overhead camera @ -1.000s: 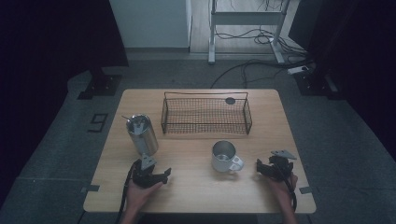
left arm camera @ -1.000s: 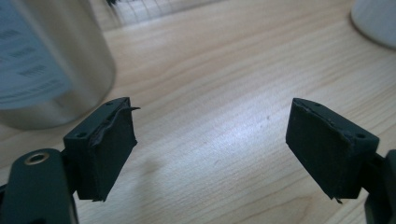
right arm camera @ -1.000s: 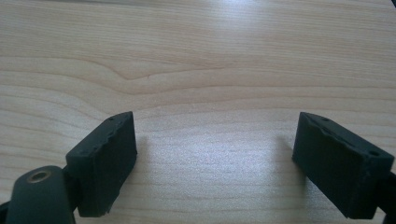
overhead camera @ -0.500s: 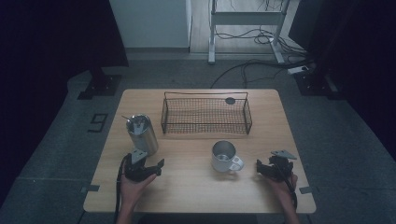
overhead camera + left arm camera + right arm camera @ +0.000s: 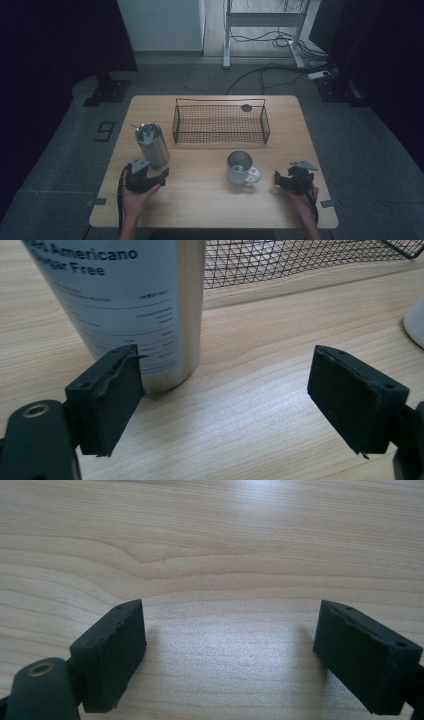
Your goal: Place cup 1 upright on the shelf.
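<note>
- The tall steel tumbler (image 5: 151, 144) stands upright on the desk (image 5: 210, 210), left of the wire basket (image 5: 220, 122).
- The left hand-held gripper (image 5: 161, 175) sits just in front of it, jaws spread wide with nothing between them.
- The right hand-held gripper (image 5: 278, 179) rests near the mug (image 5: 241, 168), jaws likewise apart and empty.
- The tumbler looks rigid, smooth and likely slippery; being tall, it could tip easily.
- Best to grip it across the mid-body, squarely.
</note>
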`<action>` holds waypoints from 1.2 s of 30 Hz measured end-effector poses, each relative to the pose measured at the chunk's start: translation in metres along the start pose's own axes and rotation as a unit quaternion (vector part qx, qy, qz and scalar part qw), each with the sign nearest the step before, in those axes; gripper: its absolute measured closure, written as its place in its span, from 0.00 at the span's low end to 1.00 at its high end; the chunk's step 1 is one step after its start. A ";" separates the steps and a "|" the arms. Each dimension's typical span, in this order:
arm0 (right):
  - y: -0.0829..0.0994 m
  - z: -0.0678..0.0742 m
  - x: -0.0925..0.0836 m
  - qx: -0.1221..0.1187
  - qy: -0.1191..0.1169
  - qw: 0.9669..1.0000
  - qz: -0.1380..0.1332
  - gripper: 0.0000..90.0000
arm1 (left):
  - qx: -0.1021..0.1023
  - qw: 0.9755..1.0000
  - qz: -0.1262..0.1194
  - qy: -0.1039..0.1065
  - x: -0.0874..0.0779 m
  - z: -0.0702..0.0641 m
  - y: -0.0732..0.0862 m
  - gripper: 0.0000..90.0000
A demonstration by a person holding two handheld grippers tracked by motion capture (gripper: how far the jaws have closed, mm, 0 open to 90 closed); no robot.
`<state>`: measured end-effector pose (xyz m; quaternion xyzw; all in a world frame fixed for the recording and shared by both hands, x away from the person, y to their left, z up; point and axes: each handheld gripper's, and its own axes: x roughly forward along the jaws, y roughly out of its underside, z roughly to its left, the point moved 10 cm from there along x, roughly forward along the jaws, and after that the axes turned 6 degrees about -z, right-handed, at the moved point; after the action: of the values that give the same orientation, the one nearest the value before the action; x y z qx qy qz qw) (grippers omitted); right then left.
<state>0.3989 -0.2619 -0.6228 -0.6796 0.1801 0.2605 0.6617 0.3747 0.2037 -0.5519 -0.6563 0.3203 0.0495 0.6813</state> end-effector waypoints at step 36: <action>0.001 0.000 -0.001 0.005 0.007 1.000 0.001 0.14 | -0.014 1.000 -0.016 0.013 0.006 0.043 -0.027 0.14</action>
<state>0.3976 -0.2623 -0.6228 -0.6779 0.1870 0.2551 0.6636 0.4087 0.2381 -0.5345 -0.6713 0.3177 0.0343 0.6688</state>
